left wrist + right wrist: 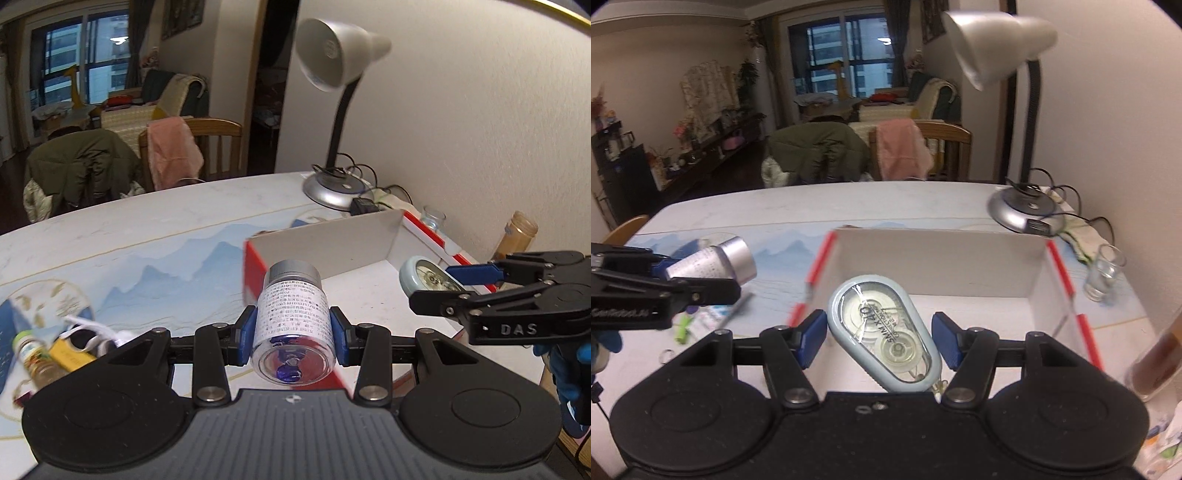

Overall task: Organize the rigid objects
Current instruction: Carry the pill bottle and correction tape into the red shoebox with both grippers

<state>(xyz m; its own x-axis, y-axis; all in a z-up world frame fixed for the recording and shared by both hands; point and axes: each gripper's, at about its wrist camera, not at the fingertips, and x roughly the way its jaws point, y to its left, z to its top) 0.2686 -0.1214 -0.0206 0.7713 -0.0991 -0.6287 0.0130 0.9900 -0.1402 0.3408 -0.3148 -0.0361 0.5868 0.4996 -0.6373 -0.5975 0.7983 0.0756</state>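
Bottle [293, 325], silver-capped: pinched between my left gripper's [293, 332] blue pads, cap pointing ahead, near the box's [938, 258] left wall. Tape dispenser [886, 332]: between my right gripper's [879, 341] spread pads, neither touching it, over the box floor. Lamp [1027, 210]: ahead, right.

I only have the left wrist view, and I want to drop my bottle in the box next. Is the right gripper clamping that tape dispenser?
Observer: No. In the right wrist view the right gripper is open, with a gap on each side of the tape dispenser.
Operator: Is there room left in the box?
Observer: Yes. The white floor of the box shows bare to the dispenser's right.
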